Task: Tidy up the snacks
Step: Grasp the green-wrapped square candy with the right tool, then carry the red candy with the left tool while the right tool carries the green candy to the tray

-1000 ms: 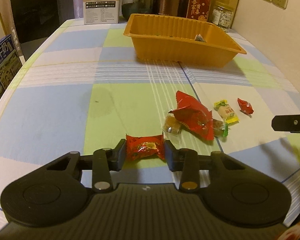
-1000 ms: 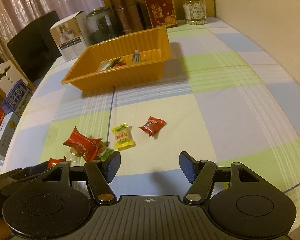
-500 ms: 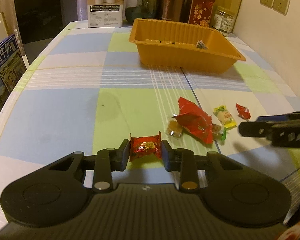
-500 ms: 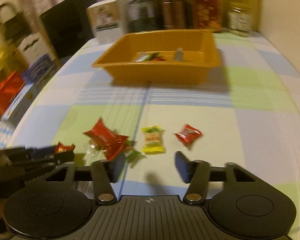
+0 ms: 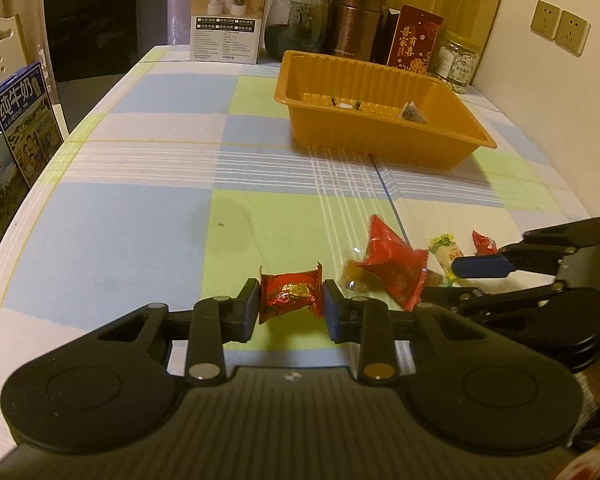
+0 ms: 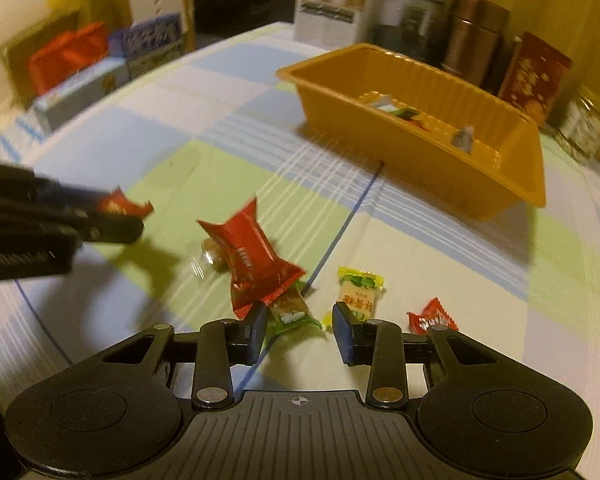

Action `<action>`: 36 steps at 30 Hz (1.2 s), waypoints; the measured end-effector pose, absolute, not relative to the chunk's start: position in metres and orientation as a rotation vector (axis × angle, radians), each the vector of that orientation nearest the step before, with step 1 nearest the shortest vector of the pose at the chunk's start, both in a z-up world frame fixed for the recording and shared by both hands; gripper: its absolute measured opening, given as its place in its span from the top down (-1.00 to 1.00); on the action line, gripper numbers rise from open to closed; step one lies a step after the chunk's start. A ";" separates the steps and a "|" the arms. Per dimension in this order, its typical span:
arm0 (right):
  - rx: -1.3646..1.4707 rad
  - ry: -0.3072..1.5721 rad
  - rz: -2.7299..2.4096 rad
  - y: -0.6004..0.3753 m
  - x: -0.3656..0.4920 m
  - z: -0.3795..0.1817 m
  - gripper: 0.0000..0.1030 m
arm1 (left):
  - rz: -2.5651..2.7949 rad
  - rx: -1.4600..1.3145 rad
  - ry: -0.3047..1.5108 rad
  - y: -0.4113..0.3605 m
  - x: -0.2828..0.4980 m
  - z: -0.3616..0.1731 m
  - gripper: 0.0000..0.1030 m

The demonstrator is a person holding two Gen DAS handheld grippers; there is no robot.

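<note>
Left gripper (image 5: 291,305) clamps a red candy (image 5: 290,297) between its pads, lifted above the tabletop (image 5: 140,208) near its front edge. Right gripper (image 6: 300,330) jaws wide, holding nothing, low over a green candy (image 6: 290,312) beside the yellow candy (image 6: 358,290) and red wrapper (image 6: 252,256). Orange tray (image 5: 380,136) sits toward the back edge with a few snacks inside.

Dim warm light; right view motion-blurred; fisheye-bent edges.

Glossy foil candy (image 5: 290,290); ribbed plastic tray (image 5: 384,148).
</note>
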State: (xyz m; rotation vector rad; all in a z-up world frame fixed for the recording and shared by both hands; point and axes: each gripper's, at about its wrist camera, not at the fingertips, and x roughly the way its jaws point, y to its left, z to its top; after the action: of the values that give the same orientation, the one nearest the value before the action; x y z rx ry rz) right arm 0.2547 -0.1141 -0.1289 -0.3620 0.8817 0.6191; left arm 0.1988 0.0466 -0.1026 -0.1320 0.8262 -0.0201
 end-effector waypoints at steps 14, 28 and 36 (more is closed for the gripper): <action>-0.333 0.892 0.597 -0.113 0.247 -0.129 0.61 | -0.019 -0.145 0.830 0.048 0.188 -0.101 0.42; -0.137 0.923 0.443 -0.146 0.209 -0.092 0.61 | -0.061 -0.142 0.792 0.030 0.172 -0.076 0.42; -0.076 0.895 0.419 -0.157 0.195 -0.068 0.61 | -0.075 -0.127 0.769 0.021 0.160 -0.058 0.42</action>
State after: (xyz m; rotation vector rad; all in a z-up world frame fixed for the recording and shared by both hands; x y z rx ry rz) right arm 0.1946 -0.1575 -0.0683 -0.0758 0.8949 0.4186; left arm 0.1595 0.0213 -0.0584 -0.1274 0.7693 -0.0749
